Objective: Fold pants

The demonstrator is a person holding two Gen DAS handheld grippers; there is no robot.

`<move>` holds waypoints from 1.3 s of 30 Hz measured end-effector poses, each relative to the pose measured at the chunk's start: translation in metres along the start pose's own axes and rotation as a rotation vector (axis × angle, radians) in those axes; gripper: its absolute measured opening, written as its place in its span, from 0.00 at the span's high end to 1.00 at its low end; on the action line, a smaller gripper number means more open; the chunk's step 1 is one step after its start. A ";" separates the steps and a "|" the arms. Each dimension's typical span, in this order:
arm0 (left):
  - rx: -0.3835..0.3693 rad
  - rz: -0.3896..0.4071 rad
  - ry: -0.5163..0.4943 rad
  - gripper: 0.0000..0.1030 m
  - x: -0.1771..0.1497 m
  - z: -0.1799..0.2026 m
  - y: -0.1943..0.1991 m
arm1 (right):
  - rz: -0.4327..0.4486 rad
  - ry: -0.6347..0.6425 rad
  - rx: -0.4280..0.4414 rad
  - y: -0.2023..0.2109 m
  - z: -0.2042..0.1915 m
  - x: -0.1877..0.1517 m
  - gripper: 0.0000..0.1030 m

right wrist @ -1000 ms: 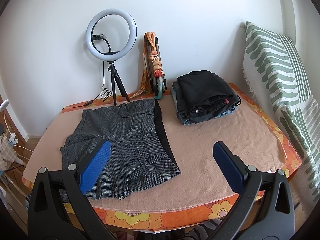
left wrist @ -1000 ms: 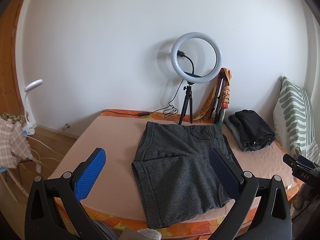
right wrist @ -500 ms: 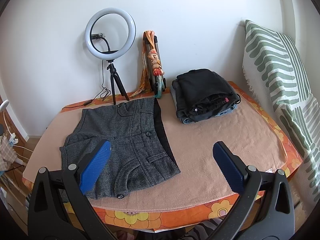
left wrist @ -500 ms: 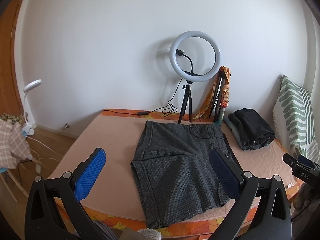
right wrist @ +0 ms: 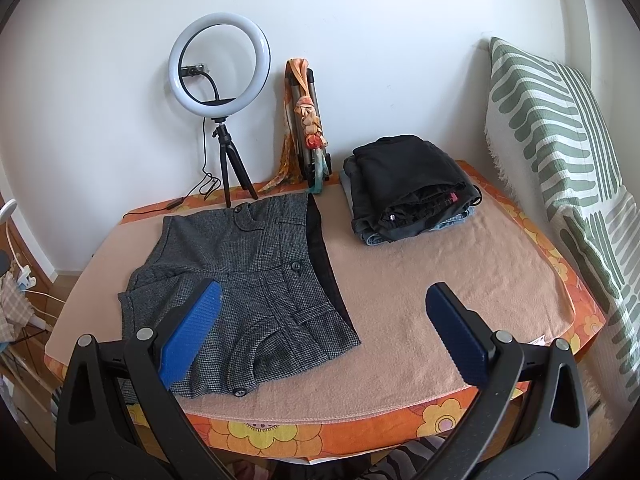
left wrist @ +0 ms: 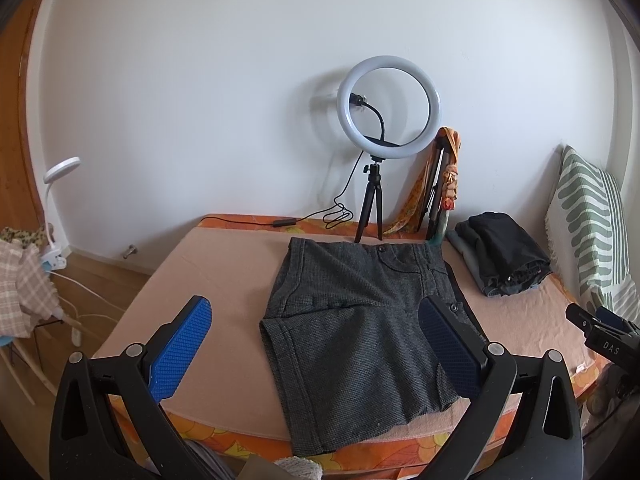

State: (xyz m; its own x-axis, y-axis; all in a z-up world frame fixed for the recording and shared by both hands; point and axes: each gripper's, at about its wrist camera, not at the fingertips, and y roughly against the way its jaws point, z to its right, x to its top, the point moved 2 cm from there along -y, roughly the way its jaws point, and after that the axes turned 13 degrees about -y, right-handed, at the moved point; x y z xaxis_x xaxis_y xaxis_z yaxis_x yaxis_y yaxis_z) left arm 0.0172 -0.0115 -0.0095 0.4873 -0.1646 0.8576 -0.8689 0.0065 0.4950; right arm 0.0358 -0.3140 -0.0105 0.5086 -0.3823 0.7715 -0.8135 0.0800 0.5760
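1. Currently, grey shorts (right wrist: pixel 248 280) lie flat, already halved, on the blanket's (right wrist: pixel 440 264) left side.
2. Both my left gripper (left wrist: pixel 316 340) and right gripper (right wrist: pixel 322 320) hover released, holding nothing.
3. Next, I judge: grasp the near hem, fold far.

From my right wrist view, the bed (right wrist: pixel 420 280), covered by a peach blanket over an orange flowered sheet, carries grey shorts (right wrist: pixel 248 280) lying flat at 9 o'clock, one half folded over the other. A stack of folded dark clothes (right wrist: pixel 408 188) rests at 1 o'clock, well apart from the shorts. At 12 o'clock I see a ring light on a tripod (right wrist: pixel 224 120) standing at the far edge by the wall, its cable (right wrist: pixel 200 190) trailing on the sheet, beside a scarf-draped folded stand (right wrist: pixel 308 128).
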 end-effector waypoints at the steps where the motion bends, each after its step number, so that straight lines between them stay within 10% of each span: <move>1: 0.000 0.000 -0.001 0.00 0.000 0.000 0.000 | 0.000 0.001 0.000 0.000 0.000 -0.001 0.00; 21: 0.008 -0.034 -0.076 0.00 -0.009 0.005 -0.016 | -0.030 0.033 -0.012 -0.017 0.005 -0.007 0.00; 39: -0.273 -0.201 -0.361 0.12 -0.078 0.021 -0.075 | -0.348 0.414 0.150 -0.091 -0.017 -0.038 0.19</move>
State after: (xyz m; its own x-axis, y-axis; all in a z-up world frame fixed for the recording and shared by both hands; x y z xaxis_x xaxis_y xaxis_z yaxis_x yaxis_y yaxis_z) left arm 0.0426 -0.0201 -0.1170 0.5394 -0.5202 0.6622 -0.6830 0.1896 0.7054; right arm 0.0953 -0.2907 -0.0877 0.7979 0.0332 0.6018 -0.5936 -0.1298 0.7942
